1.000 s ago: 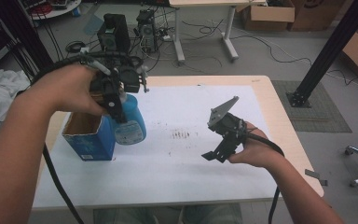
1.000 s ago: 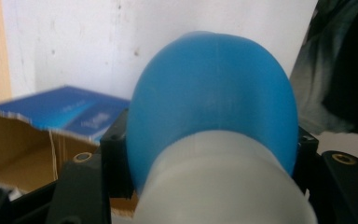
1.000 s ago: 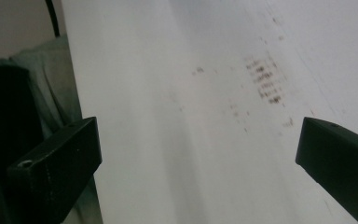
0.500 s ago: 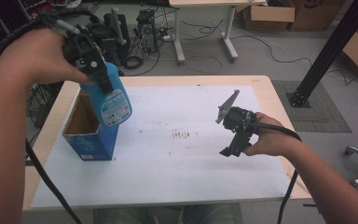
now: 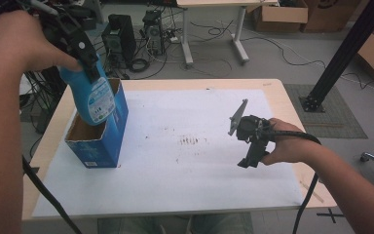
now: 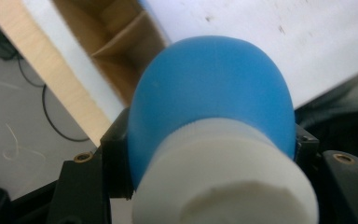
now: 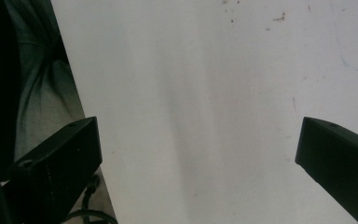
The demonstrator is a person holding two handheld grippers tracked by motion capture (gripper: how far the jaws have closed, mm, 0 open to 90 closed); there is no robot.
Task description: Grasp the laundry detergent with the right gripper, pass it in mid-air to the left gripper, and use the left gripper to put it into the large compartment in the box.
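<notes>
The table [image 5: 272,92], covered by a white sheet [image 5: 175,185], carried an open blue cardboard box [image 5: 100,146] near its left edge, with cardboard dividers visible inside it in the left gripper view. The blue bottle [image 5: 95,95] hung tilted over the box's open top, its base at the rim and its white cap [image 6: 223,182] toward the hand. The left gripper [image 5: 85,56] was clamped on the bottle just below that cap, one jaw pressing each side of the neck. The right gripper [image 5: 249,141] hovered well apart over the sheet's right half, its jaws spread wide and holding nothing.

The chief risk looked to be the hold itself: a smooth, rounded shoulder pinched near the top could have swung or slipped out, dropping the bottle onto the box or table. Its tilted base could also have caught the box's rim or a divider and tipped or dragged the light box, since nothing steadied it. A loose cap might have let liquid leak.
</notes>
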